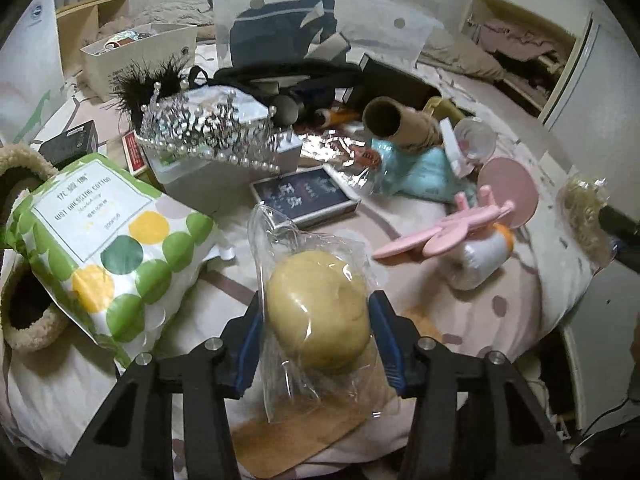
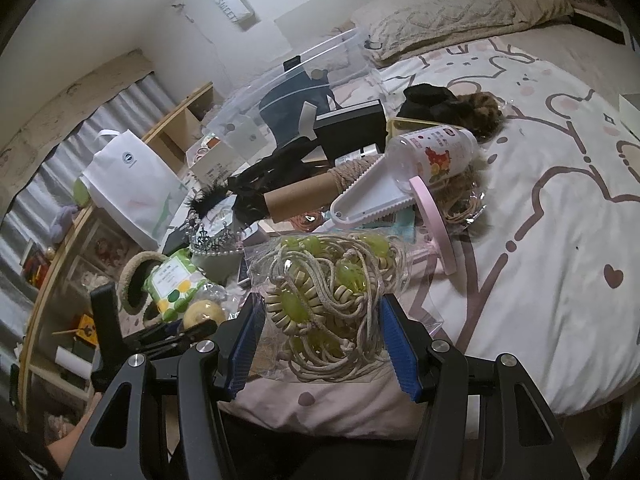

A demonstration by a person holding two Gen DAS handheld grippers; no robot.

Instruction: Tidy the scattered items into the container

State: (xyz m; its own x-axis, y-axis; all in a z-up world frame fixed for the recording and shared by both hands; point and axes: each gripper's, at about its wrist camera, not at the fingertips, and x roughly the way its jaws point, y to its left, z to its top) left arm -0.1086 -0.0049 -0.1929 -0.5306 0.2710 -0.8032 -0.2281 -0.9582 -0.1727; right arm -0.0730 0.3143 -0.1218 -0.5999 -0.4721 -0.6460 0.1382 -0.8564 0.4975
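Yellow round sponge in clear wrap [image 1: 318,312]: clamped between pads of left hand-held gripper [image 1: 316,336], wrap's long axis running near-to-far along the fingers, tail of wrap sticking out beyond. Looks lifted just clear of the bed [image 1: 500,320]. Bag of beaded cord with green beads [image 2: 324,300]: pinched in right hand-held gripper [image 2: 318,340], jaws closed on the bag. Clear plastic container [image 1: 320,20]: far side of the clutter, straight ahead of left hand-held gripper, up and left of the right one, dark blue bag [image 1: 280,36] already inside. Both loads need carrying far, over tiara [image 1: 208,128] and cardboard tube [image 1: 396,120]. Left looks nearer. Green-dotted cotton pad pack [image 1: 108,248] near left, untouched.
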